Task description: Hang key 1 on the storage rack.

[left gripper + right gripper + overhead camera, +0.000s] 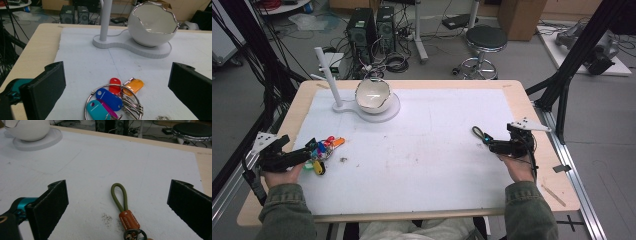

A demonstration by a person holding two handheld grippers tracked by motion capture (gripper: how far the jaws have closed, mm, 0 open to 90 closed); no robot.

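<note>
Setting: workshop floor with computer towers, cables and a round stool beyond a wooden bench [292, 107] covered by a white mat [422, 150].

Item 1. Key ring with coloured tags [113, 102], lower centre of the left gripper view, lower left of the mat in the high view [323, 148]. Lies flat on the mat between the jaws of the left gripper [115, 87], which stand wide apart and touch nothing. Judged light and loose: a thin, stiff metal ring with plastic tags that will swing and slide on it. Smooth plastic is likely slippery; the better hold is probably across the bunched tags or the wire itself. Count: one ring; five tags seen from the gripper (red, orange, blue, teal, magenta); a yellow piece at the cluster's lower edge in the high view.

Item 2. Strap fob [123, 207], lower centre of the right gripper view, middle right of the mat in the high view [479, 134]. Olive cord loop, orange sleeve, metal ring at the frame's bottom edge. Judged light, the cord soft; the firm sleeve looks the surest place. The right gripper [117, 202] has its jaws spread wide either side, gripping nothing. Count: one.

Item 3. White egg-shaped bowl [152, 23] on a white base [140, 48] with an upright post [105, 20], upper left of the mat. Count: one. Looks breakable.
</note>
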